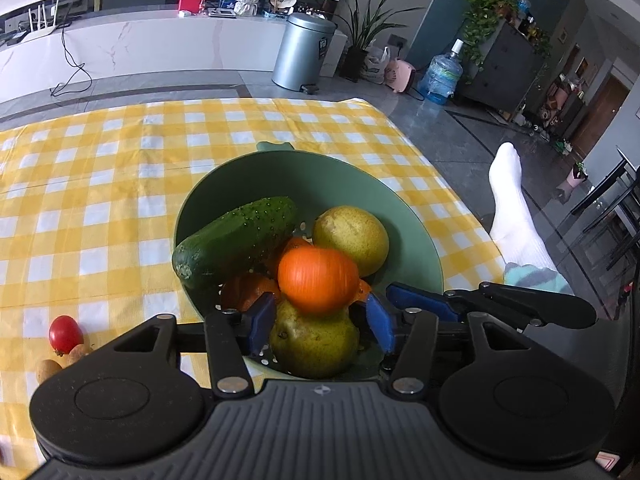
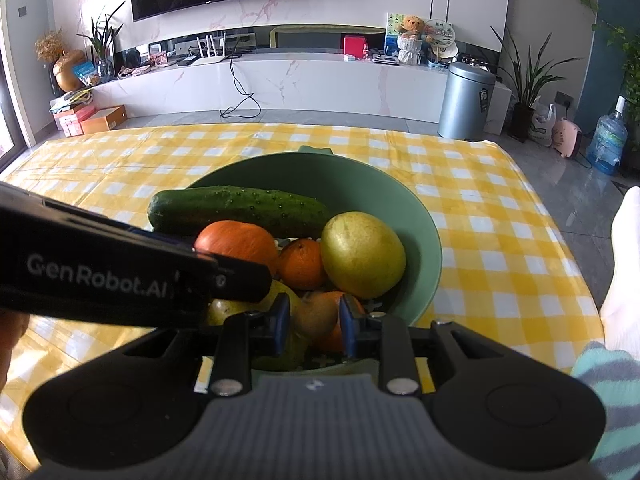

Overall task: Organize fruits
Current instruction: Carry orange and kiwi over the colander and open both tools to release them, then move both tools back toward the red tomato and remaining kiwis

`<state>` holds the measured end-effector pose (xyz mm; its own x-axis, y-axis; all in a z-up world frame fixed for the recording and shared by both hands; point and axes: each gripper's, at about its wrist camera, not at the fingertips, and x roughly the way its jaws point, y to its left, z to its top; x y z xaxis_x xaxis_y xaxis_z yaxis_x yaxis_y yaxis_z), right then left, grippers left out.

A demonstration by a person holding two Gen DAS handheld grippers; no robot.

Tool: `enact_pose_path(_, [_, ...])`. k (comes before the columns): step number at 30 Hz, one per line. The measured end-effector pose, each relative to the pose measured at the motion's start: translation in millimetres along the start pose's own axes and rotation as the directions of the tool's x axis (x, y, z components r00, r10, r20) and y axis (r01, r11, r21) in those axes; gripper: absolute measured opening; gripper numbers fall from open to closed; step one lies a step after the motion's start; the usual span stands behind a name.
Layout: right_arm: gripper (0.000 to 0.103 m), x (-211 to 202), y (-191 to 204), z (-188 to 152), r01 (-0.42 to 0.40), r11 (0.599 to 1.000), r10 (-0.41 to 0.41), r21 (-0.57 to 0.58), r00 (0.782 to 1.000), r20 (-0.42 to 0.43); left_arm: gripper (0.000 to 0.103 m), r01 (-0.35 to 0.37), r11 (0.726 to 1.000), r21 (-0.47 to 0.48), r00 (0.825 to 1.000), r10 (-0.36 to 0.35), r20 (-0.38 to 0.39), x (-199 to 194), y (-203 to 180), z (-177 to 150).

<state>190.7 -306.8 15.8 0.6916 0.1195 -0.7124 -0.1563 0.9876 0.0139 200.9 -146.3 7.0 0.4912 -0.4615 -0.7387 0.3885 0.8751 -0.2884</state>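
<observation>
A green colander bowl (image 1: 304, 176) on the yellow checked cloth holds a cucumber (image 1: 236, 240), two yellow-green pears (image 1: 352, 236), and several oranges. In the left wrist view an orange (image 1: 318, 280) sits blurred just above and between my left gripper's (image 1: 318, 324) blue pads, which stand apart around a pear (image 1: 314, 344); the jaws are open. My right gripper (image 2: 314, 330) hangs over the bowl's near rim (image 2: 424, 280) with its pads on either side of a brownish orange fruit (image 2: 318, 316). Whether the pads press on it is unclear. The left gripper body (image 2: 120, 276) crosses the right view.
A cherry tomato (image 1: 66, 333) and small brown fruits (image 1: 48, 370) lie on the cloth left of the bowl. The table's right edge (image 1: 460, 200) drops to the floor, where a white-socked foot (image 1: 512, 208) rests. A metal bin (image 1: 302, 52) stands beyond the table.
</observation>
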Motion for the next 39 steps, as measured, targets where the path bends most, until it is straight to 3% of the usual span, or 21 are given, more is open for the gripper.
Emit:
enact_pose_path(3, [0.026,-2,-1,-1,0.0,1.0,0.0,0.008,1.0,0.01,0.068,-0.005,1.0,0.005,1.0,0.005,0.009,-4,-2,-1])
enact_pose_path(12, [0.046,-21,-2,-3,-0.002,0.999,-0.003,0.045,0.995,0.102,0.07,-0.045,0.998,0.048,0.995,0.041,0.086,-41,-13,-1])
enact_pose_path(16, [0.055,-33,4,-6,-0.014,0.999,0.006,0.043,0.985,0.17,0.07,-0.093,0.994,0.054,0.989,0.086,0.119,-62,-13,-4])
enact_pose_path(22, [0.061,-49,25,-14,-0.063,0.997,0.05,0.041,0.965,0.256,0.07,-0.119,0.992,0.045,0.98,0.11,0.166,-95,-1,-15])
enact_pose_path(29, [0.061,-63,58,-24,-0.084,0.996,0.079,0.002,0.946,0.314,0.07,-0.14,0.99,-0.017,0.971,0.14,0.192,-122,34,-34])
enact_pose_path(35, [0.06,-59,83,-36,-0.115,0.993,0.119,-0.029,0.956,0.269,0.07,-0.139,0.986,-0.093,0.965,0.156,0.209,-133,71,-46])
enact_pose_path(39, [0.047,-56,96,-40,-0.138,0.989,0.148,-0.06,0.956,0.253,0.066,-0.15,0.98,-0.129,0.966,0.173,0.193,-130,91,-53])
